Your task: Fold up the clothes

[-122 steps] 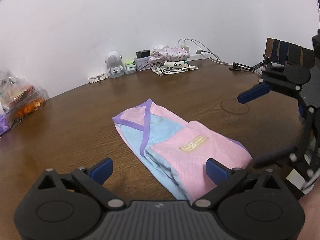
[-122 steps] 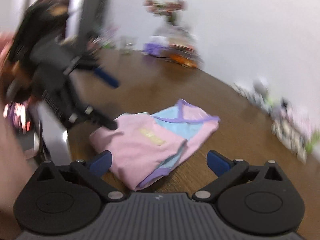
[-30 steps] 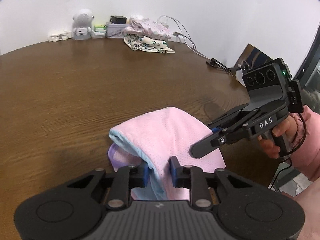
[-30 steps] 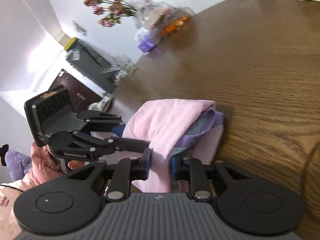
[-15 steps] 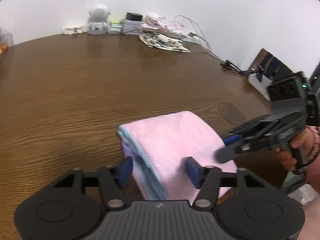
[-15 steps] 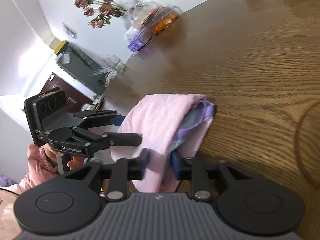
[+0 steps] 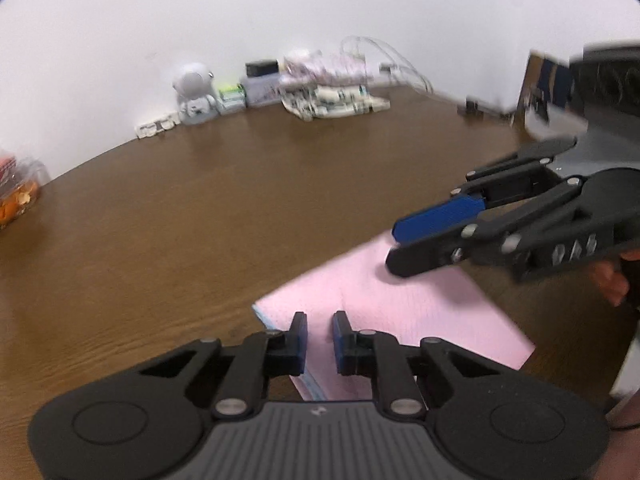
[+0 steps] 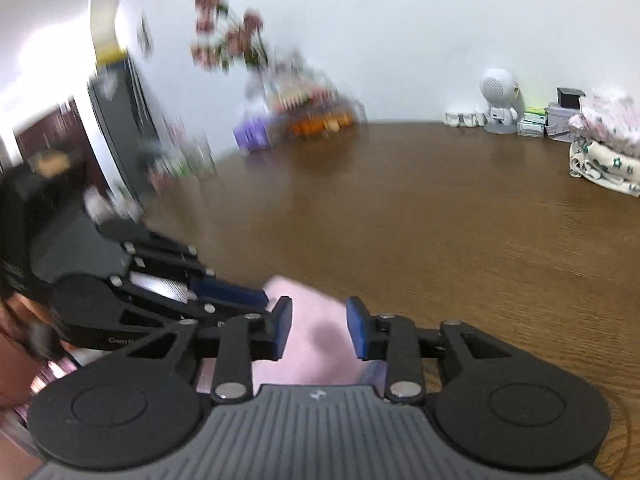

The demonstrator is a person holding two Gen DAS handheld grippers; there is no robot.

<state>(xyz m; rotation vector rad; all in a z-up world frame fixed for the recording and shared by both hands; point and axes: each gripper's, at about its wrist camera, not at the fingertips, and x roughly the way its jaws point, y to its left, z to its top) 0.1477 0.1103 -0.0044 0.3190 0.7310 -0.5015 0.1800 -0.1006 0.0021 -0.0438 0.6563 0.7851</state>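
Observation:
The pink garment (image 7: 404,312) lies folded flat near the front edge of the brown table (image 7: 200,216); a light-blue layer shows along its left edge. My left gripper (image 7: 319,328) hovers over its near-left part, jaws nearly together with a narrow gap and nothing between them. My right gripper (image 8: 318,330) is above the same garment (image 8: 316,336), jaws partly open and empty. It also shows in the left wrist view (image 7: 432,228) over the garment's far right part. The left gripper also shows in the right wrist view (image 8: 224,300).
A stack of folded patterned clothes (image 7: 332,92) lies at the table's far edge by the wall, beside a white robot figure (image 7: 194,94), small boxes and cables. Snack bags (image 7: 16,196) sit far left. Flowers (image 8: 228,36) stand at the far end in the right view.
Both grippers let go of the garment and lifted off it. It now lies flat, folded in half. The left jaws opened and then came nearly together; the right jaws opened.

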